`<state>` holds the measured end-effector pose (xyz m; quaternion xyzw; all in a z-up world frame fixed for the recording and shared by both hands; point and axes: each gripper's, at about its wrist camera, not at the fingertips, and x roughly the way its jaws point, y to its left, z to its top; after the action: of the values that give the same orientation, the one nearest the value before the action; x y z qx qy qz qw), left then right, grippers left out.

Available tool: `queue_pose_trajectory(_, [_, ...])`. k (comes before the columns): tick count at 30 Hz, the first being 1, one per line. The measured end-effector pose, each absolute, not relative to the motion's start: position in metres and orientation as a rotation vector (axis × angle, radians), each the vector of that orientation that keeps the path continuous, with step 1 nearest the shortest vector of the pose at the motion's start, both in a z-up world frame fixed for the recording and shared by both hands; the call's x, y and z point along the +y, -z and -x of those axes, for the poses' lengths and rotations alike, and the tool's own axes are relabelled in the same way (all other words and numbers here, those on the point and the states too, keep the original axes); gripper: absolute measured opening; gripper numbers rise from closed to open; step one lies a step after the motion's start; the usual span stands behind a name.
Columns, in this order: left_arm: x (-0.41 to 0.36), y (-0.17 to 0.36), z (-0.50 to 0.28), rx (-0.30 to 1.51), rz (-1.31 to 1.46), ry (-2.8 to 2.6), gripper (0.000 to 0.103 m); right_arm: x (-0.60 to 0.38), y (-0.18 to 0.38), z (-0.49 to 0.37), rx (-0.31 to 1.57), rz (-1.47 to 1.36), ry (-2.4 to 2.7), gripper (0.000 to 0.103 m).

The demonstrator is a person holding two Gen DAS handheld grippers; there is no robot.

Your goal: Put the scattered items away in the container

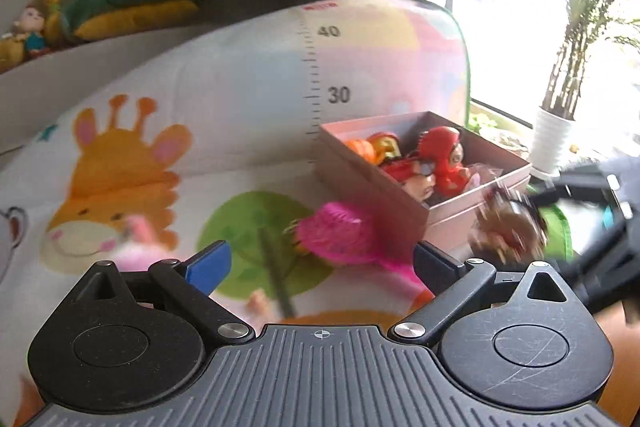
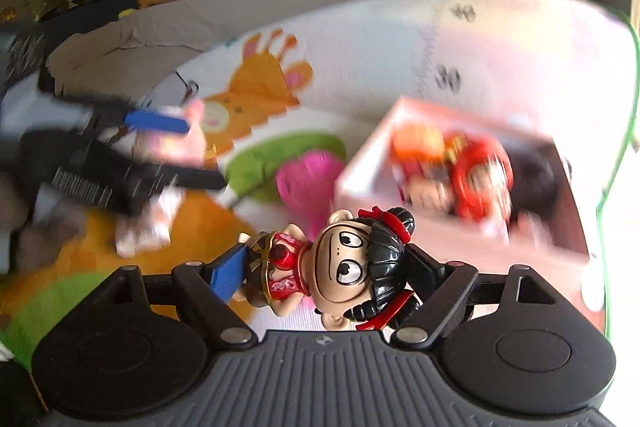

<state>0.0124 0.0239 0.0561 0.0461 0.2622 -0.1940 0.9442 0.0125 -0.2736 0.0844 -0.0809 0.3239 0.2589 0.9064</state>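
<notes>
- While the play mat (image 1: 240,75) is lying spread under everything, a black-haired doll figurine (image 2: 340,267) is being clamped sideways between the fingers of the right gripper (image 2: 332,267), near the pink box (image 1: 404,187).
- Toys are being held in the box, among them a red figure (image 1: 444,155) and an orange one (image 1: 360,147); the box is sitting toward the mat's right edge.
- A magenta toy (image 1: 340,235) is lying on the mat just beside the box's near corner.
- The left gripper (image 1: 320,263) is being held with its jaws apart, nothing between them, just short of the magenta toy.
</notes>
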Motion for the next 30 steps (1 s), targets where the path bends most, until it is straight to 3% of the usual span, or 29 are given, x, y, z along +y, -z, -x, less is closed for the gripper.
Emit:
queue_pose_trajectory(4, [-0.006,-0.046,-0.037,0.574,-0.193,0.403,0.1,-0.291,-0.066,-0.011,0.702,0.102,-0.514,0.083])
queue_pose_trajectory(15, [-0.051,-0.017,-0.103,0.639,-0.476,0.579,0.1,-0.316,-0.037,-0.007,0.65,-0.114,-0.428,0.102])
queue_pose_trajectory(20, [-0.054,-0.006,-0.116,0.713,-0.508,0.655,0.102,-0.31,-0.03,-0.009,0.666,-0.126,-0.443,0.103])
queue_pose_trajectory(30, [-0.049,-0.007,-0.04,0.674,-0.568,0.752,0.101,-0.381,-0.068,-0.033,0.419,-0.315,-0.149,0.103])
